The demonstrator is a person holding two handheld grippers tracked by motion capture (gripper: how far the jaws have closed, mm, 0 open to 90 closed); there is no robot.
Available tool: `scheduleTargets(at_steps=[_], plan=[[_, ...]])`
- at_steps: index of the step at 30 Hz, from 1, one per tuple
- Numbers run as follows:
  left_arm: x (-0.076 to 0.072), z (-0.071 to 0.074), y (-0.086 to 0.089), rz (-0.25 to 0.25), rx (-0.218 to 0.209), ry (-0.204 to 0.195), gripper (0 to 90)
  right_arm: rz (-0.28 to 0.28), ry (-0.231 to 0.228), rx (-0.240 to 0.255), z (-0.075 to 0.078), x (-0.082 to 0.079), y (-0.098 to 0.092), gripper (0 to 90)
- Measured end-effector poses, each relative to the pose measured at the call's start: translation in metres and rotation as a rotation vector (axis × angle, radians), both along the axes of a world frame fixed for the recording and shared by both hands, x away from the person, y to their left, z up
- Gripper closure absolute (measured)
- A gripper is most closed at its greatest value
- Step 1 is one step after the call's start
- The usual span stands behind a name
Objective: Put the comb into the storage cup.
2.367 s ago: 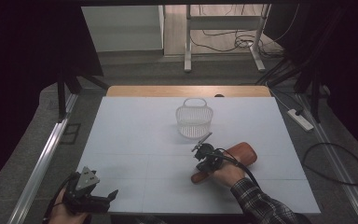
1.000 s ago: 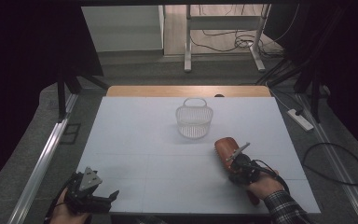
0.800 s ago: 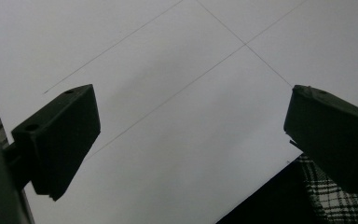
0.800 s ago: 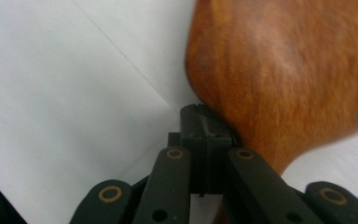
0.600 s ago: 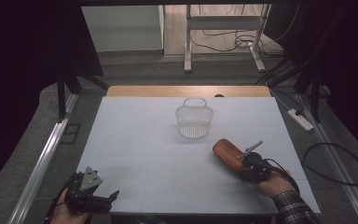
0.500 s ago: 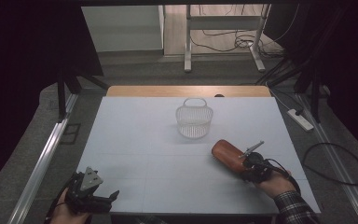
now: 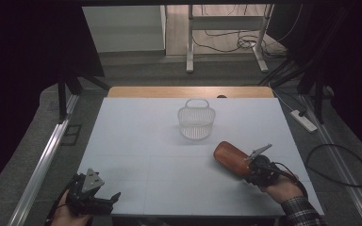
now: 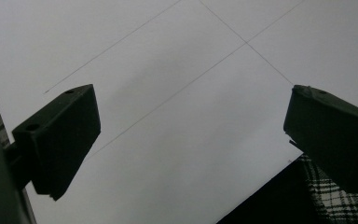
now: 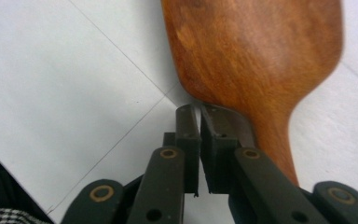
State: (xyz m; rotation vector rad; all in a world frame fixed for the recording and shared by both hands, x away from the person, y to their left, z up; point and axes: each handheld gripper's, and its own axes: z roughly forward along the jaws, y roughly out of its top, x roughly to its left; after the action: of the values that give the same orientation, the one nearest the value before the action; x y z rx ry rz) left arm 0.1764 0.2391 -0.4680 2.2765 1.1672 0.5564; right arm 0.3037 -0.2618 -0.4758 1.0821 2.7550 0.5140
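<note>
A: Where does the wooden paddle (image 7: 231, 157) lie?

B: On the white table (image 7: 136, 141), right of the middle, with its broad end pointing toward the small white basket (image 7: 196, 121). The two are near each other but apart; the basket stands upright farther back, its handle up.

A: And the right gripper (image 7: 260, 170)?

B: It sits at the paddle's near end, in the person's right hand (image 7: 283, 188), which comes in from the lower right with a checked sleeve (image 7: 301, 214). In the right gripper view the jaws stand almost together, with only a thin slit between the pads (image 9: 189, 135). They have just been opening a little. The paddle's handle (image 9: 272, 149) runs past the outer side of the right-hand jaw, touching or just beside it, and nothing lies between the pads. So the grip looks released, jaws all but closed.

A: Is the paddle lifted?

B: Its broad end (image 9: 256, 46) looks to rest on the table, over one of the thin lines drawn there; whether the handle end touches the table cannot be told.

A: What about the left gripper (image 7: 92, 195)?

B: It is at the near left corner of the table, held in the left hand (image 7: 68, 214). Its jaws stand wide apart with bare table between them.
</note>
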Motion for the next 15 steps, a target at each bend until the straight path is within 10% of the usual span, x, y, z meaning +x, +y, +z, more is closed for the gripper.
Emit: scheduleTargets(at_steps=[15], plan=[[0.000, 0.000, 0.000, 0.000, 0.001, 0.001, 4.6, -0.016, -0.107, 0.018, 0.023, -0.011, -0.004, 56.2]])
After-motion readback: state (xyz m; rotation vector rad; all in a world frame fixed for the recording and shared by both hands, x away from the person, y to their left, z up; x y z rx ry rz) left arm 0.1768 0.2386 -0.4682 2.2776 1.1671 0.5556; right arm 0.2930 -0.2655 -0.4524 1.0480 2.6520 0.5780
